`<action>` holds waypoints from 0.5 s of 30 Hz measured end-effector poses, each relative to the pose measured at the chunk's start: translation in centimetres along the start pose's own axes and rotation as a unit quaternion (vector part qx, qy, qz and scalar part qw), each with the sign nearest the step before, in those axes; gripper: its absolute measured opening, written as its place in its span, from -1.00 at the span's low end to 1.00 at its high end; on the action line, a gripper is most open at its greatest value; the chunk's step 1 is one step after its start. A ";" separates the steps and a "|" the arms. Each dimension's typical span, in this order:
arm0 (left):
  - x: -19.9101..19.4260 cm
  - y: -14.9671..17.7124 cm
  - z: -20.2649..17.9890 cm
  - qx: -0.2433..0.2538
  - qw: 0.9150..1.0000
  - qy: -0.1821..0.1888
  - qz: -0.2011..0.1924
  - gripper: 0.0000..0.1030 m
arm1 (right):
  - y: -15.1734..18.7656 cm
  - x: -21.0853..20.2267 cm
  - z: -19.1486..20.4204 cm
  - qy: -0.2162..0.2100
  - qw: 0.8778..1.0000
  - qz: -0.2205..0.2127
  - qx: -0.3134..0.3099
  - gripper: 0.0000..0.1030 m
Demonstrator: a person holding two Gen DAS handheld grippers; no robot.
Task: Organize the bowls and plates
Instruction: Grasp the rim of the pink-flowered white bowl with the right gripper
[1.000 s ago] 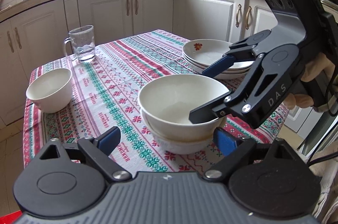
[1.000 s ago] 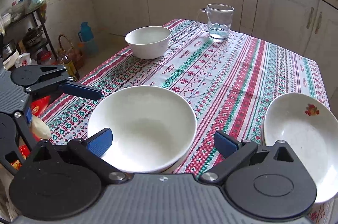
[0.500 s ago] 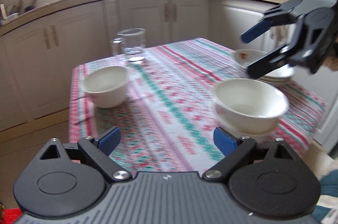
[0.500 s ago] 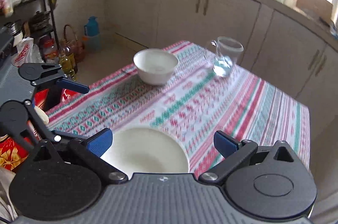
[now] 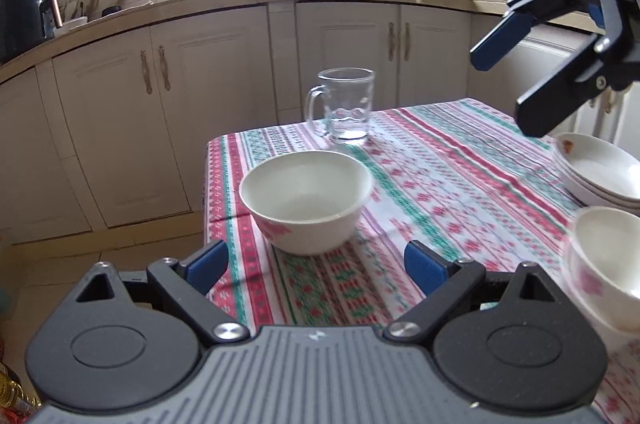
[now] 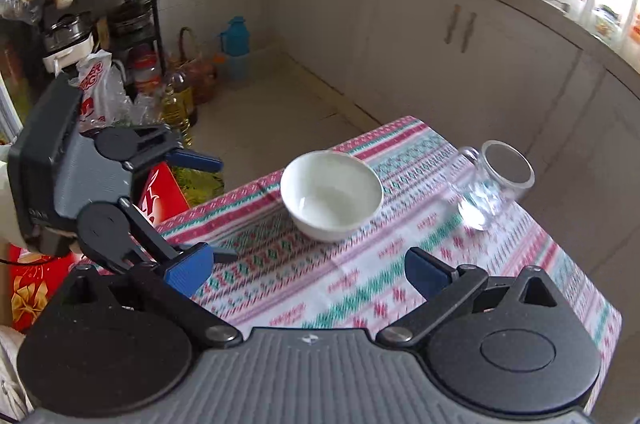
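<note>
Near the table's corner, the lone white ceramic bowl (image 5: 306, 200), probably slick, rigid and chippable, wants a rim grip from the wide-open, empty left gripper (image 5: 316, 266); the right gripper (image 6: 308, 270) is wide too.

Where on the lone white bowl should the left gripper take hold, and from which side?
Grip the bowl by its near rim, one finger inside the wall, one outside. It stands upright and open, directly ahead of the open left gripper, with nothing between.
</note>
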State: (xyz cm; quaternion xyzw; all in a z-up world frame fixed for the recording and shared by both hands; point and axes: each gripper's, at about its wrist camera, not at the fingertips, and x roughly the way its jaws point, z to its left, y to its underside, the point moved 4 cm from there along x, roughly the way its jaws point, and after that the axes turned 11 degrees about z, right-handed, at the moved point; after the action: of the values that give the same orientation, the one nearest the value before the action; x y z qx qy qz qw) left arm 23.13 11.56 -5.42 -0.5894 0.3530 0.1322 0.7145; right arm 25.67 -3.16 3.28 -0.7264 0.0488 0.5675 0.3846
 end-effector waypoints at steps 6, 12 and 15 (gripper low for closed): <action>3.0 -0.8 0.5 0.005 1.000 -0.005 0.003 0.84 | -3.5 3.8 -1.8 -0.028 0.999 0.027 -0.014 1.00; 5.0 -1.3 0.7 0.002 1.000 0.004 0.004 0.84 | -5.5 8.4 -3.3 -0.045 0.998 0.047 -0.006 1.00; 5.5 -1.4 0.9 0.003 1.000 0.006 0.001 0.84 | -6.0 10.4 -4.0 -0.057 0.997 0.056 0.007 1.00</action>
State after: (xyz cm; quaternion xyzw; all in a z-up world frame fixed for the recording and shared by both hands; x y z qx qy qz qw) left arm 28.27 10.73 -7.95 -0.5873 0.3583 0.1286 0.7142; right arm 35.55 2.37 -2.39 -0.6866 0.0713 0.6279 0.3595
